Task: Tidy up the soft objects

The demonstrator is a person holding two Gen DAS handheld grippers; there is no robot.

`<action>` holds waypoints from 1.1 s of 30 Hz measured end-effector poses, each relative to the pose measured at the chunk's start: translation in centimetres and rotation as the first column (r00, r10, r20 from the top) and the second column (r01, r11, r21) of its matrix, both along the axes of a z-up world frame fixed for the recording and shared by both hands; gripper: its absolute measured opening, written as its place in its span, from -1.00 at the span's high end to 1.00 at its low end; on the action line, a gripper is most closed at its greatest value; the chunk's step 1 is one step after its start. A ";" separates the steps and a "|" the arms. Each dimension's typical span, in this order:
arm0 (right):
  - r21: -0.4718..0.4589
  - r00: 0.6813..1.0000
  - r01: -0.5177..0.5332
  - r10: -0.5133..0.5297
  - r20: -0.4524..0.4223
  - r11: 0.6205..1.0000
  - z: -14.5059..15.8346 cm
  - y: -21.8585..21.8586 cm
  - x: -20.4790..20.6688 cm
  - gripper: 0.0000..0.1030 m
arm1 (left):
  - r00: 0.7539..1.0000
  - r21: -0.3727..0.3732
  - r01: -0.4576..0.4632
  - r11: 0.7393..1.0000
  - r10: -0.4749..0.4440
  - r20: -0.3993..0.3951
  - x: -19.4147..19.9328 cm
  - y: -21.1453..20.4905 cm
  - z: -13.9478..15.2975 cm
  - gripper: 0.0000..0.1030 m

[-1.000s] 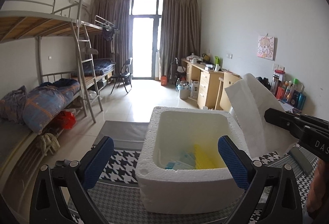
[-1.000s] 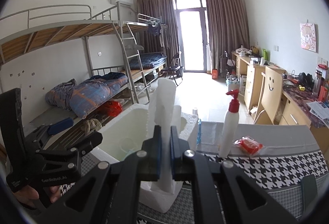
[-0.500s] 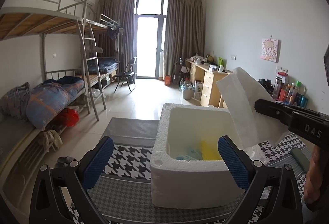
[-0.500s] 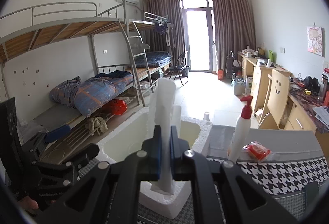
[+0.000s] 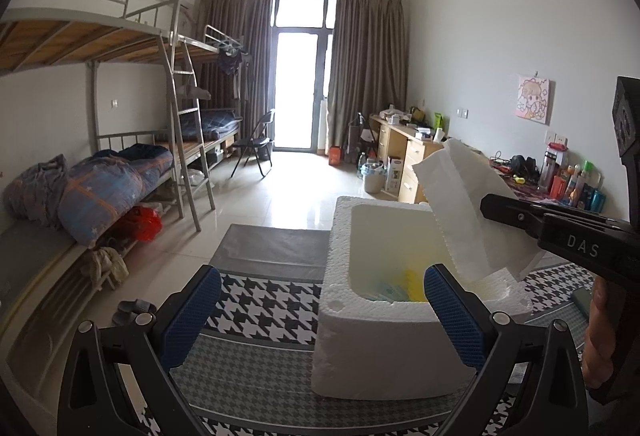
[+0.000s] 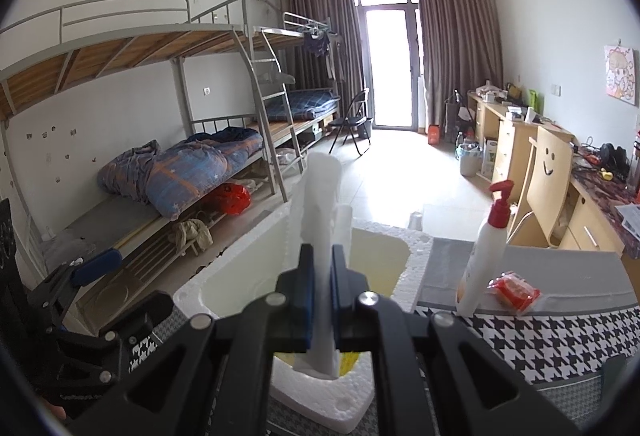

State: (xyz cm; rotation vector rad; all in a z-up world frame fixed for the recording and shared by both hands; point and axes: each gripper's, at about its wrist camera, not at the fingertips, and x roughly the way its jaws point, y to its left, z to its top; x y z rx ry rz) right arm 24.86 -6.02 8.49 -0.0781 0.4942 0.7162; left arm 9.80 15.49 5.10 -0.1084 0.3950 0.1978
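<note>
The foam lid (image 5: 466, 211) is held tilted above the right rim of the foam box (image 5: 384, 352), clamped in the right gripper (image 6: 320, 302). The left gripper (image 5: 320, 312) is kept apart, empty. Lowered level, corners matched, it should seat cleanly.

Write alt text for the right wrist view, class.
The right tongs are shut on a white foam sheet, held upright over an open white foam box. A pump bottle stands beside it on the houndstooth-covered table.
</note>
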 end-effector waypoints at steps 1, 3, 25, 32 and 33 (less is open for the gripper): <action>-0.002 1.000 -0.004 0.004 -0.005 1.000 -0.1 0.2 0.1 0.81 | 1.000 -0.001 0.000 1.000 0.000 0.000 -0.1 -0.1 0.0 -0.98; -0.007 1.000 -0.008 0.008 -0.009 1.000 -0.2 0.5 0.2 0.81 | 1.000 -0.003 -0.001 1.000 0.001 0.001 -0.2 -0.1 0.0 -0.98; -0.094 0.998 0.002 -0.007 -0.055 0.996 -2.2 2.5 1.6 -0.39 | 1.000 -0.019 -0.004 1.000 0.004 -0.003 -0.2 0.6 0.1 -0.98; -0.062 0.999 -0.004 0.002 -0.039 0.998 -1.5 1.6 1.0 -0.68 | 1.000 -0.019 -0.007 1.000 0.007 0.005 -0.5 0.6 0.3 -0.98; -0.058 0.999 -0.004 0.002 -0.038 0.998 -1.4 1.5 0.8 -0.69 | 1.000 -0.019 -0.007 1.000 0.007 0.005 -0.5 0.5 0.3 -0.98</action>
